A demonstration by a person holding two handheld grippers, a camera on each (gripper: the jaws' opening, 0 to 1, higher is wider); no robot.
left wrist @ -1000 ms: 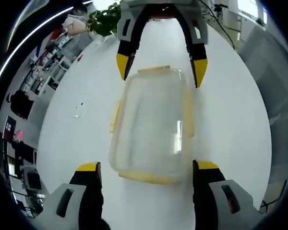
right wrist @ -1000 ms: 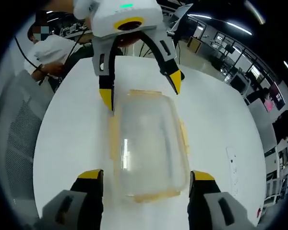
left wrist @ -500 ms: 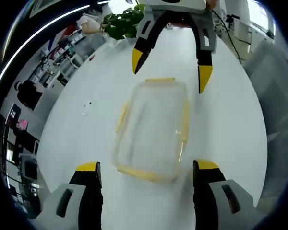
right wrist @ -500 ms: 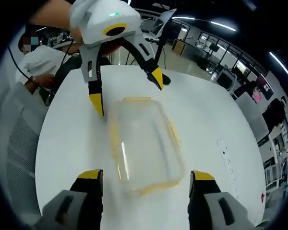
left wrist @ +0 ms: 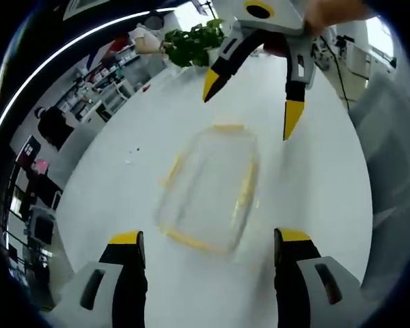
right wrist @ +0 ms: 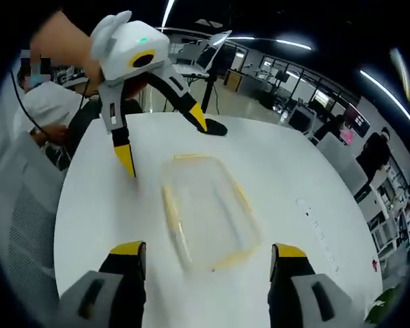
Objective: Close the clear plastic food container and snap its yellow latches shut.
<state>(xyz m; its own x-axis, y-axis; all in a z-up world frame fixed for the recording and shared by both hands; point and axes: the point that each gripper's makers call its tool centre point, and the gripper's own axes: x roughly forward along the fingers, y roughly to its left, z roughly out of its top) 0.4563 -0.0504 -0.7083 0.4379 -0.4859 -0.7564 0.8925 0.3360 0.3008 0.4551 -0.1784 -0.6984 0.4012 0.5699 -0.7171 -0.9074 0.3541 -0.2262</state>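
- Left gripper (left wrist: 203, 244): jaws stood wide apart with nothing between them, held above the desk (left wrist: 328, 171), short of the container and clear of it.
- Right gripper (right wrist: 205, 254): jaws likewise spread wide and empty, also raised off the desk; in the left gripper view it showed across the container, yellow tips pointing down toward the far end.
- The two grippers faced each other over the container, one at each short end. Judged: a stance suited to coming down on the end latches from both sides at once.
- Clear plastic food container (left wrist: 206, 188): lay flat on the white desk, between the two grippers, touched by neither. The lid appeared to sit on the box, though the blur left that uncertain.
- Yellow latches (right wrist: 171, 208): strips ran along the long sides and both ends. Could not tell whether they were snapped down or flared loose; the side strips looked slightly splayed.
- Judged: the latching remained unconfirmed, and both grippers were too high to press anything.
- Outward: a green plant (left wrist: 191, 44) past the desk's far edge; a seated person in white (right wrist: 44, 109) beside the desk; office desks and screens behind.
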